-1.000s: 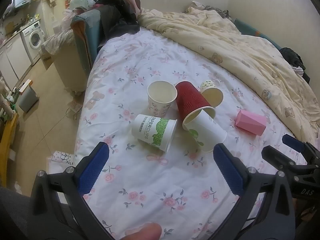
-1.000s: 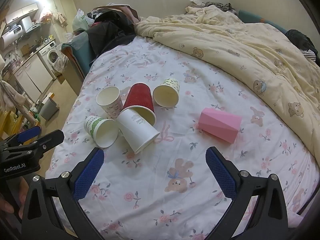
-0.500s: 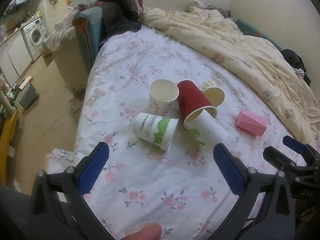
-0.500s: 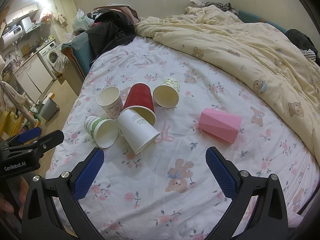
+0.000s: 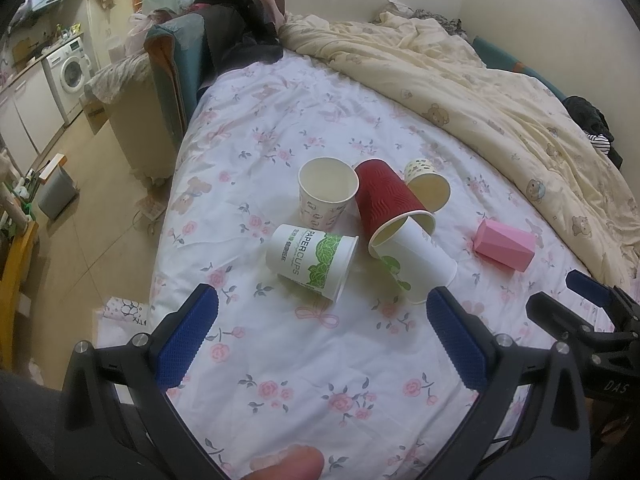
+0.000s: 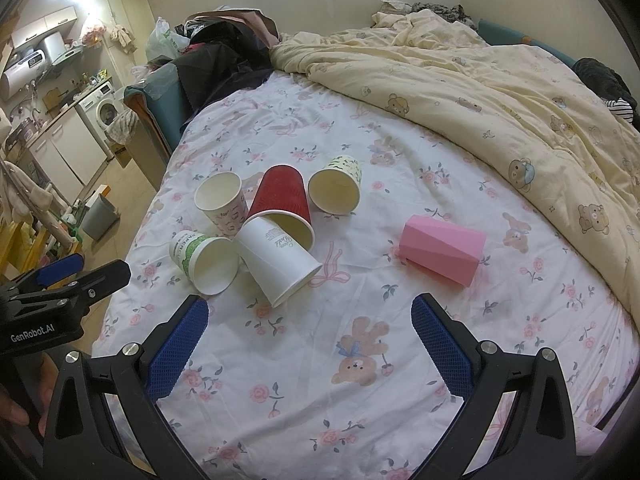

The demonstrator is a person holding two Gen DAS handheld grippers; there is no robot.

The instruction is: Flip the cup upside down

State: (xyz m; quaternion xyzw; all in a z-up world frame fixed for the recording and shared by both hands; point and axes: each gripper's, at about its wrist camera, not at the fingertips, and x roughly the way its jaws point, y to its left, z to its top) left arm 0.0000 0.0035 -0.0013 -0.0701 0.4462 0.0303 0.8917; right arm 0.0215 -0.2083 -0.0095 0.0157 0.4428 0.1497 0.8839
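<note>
Several cups lie on the flowered bedsheet [image 5: 280, 360]. A white patterned cup [image 5: 326, 196] [image 6: 222, 206] stands upright. A green-leaf paper cup [image 5: 312, 260] [image 6: 200, 258], a red ribbed cup [image 5: 390, 204] [image 6: 280, 200], a plain white cup [image 5: 416, 264] [image 6: 280, 262], a dotted cup [image 5: 426, 188] [image 6: 336, 190] and a pink faceted cup [image 5: 504, 244] [image 6: 440, 250] lie on their sides. My left gripper [image 5: 320, 344] is open and empty, short of the cups. My right gripper [image 6: 308, 348] is open and empty, near the bed's front.
A cream bear-print duvet [image 6: 500, 92] is heaped over the far right of the bed. Dark clothes and a teal chair [image 5: 188, 60] stand at the bed's far left. The floor [image 5: 80, 200], a grey bin and a washing machine lie to the left.
The left gripper has shifted slightly, so the cups sit a little lower in its view. The right gripper and all cups have not moved.
</note>
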